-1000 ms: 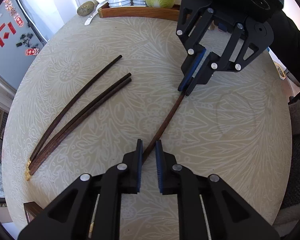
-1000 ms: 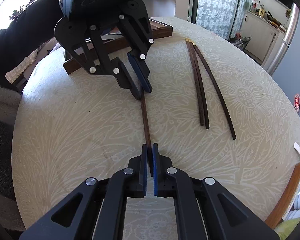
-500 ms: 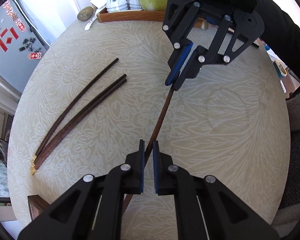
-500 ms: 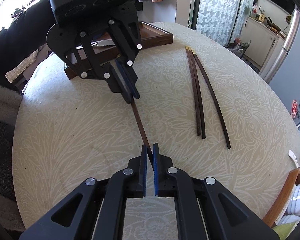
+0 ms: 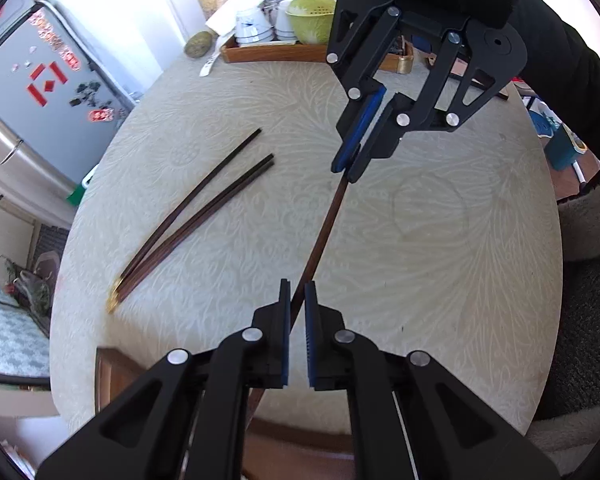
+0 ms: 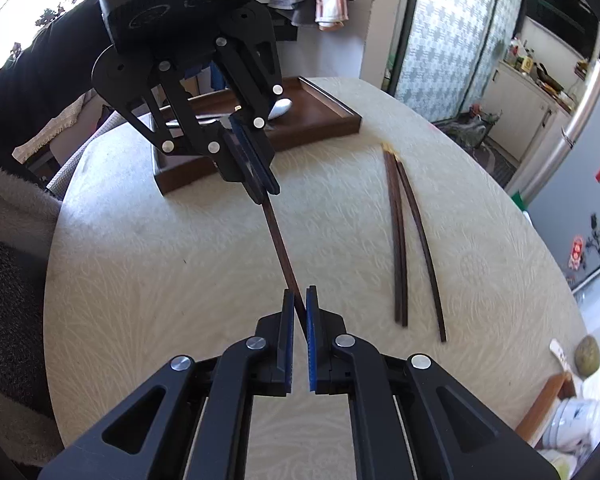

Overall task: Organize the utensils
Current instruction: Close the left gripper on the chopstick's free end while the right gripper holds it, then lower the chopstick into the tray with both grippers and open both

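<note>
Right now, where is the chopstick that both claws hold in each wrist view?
Left wrist: the held chopstick runs from the left claw at bottom centre up to the right claw.
Right wrist: centre, slanting up-left to the left claw.
Shared landmark: three loose chopsticks.

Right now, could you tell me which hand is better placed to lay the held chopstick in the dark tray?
Left. The left gripper holds the end of the chopstick nearest the dark tray; the right gripper holds the far end, away from it.
</note>
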